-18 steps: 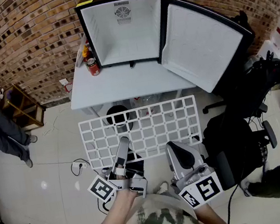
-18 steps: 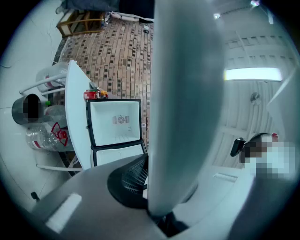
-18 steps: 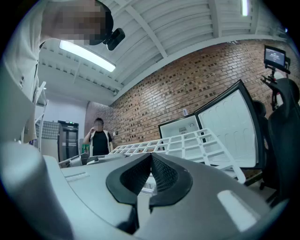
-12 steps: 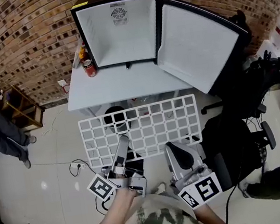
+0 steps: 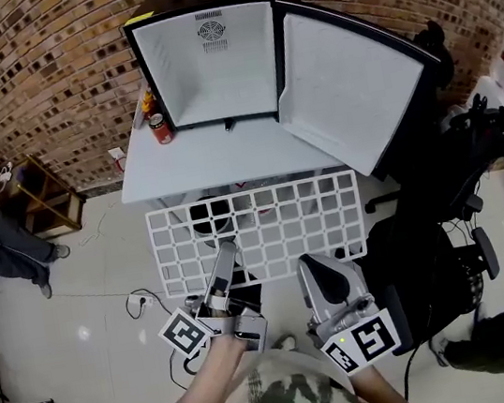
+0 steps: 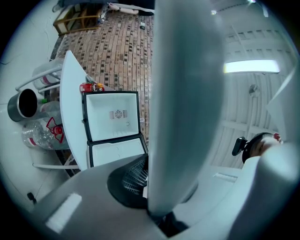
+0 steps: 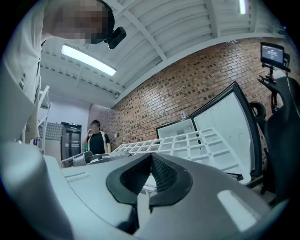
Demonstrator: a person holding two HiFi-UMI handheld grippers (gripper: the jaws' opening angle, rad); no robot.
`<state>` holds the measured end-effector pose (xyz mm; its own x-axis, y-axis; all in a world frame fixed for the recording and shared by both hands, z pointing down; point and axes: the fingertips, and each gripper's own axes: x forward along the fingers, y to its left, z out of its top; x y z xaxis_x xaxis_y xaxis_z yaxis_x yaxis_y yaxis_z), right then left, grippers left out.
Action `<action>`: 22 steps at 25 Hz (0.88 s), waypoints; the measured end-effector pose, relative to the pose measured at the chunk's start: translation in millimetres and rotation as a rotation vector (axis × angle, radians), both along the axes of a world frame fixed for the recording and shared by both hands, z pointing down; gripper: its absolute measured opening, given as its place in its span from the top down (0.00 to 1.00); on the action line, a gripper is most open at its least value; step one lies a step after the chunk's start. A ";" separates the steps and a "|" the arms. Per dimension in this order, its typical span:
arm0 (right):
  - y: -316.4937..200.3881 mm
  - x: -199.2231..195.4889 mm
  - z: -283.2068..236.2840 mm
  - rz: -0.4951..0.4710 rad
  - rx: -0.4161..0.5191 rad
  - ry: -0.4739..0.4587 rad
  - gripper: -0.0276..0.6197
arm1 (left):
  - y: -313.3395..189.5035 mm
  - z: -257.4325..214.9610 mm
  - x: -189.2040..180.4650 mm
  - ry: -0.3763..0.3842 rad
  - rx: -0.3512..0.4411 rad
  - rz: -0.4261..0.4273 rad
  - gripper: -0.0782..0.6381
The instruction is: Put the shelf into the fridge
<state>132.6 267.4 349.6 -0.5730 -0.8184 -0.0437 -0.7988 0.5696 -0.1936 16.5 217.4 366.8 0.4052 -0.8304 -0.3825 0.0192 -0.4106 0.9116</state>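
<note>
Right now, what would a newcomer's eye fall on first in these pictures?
A big white grid shelf is held flat in the air by the left claw and the right claw, both shut on its near edge. Beyond it, a small fridge stands on a white table against the brick wall, its door wide open to the right.

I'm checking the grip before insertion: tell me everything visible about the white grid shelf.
The white grid shelf is a flat rectangular lattice of square cells, seemingly coated wire. It hangs roughly level above the floor, short of the white table and open black fridge. The left gripper and right gripper clamp its near edge.
</note>
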 end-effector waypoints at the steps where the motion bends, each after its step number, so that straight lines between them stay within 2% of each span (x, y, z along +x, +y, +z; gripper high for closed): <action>1: -2.1 1.6 0.2 -0.003 0.001 0.000 0.96 | -2.1 -0.9 1.9 0.001 0.003 -0.002 0.86; 14: -36.6 -2.7 10.7 -0.034 0.004 0.011 0.96 | -36.4 8.6 0.3 0.014 0.008 -0.019 0.86; 22: -87.8 -23.3 14.6 -0.033 -0.017 0.010 0.96 | -89.0 18.3 -17.8 0.034 -0.003 -0.027 0.86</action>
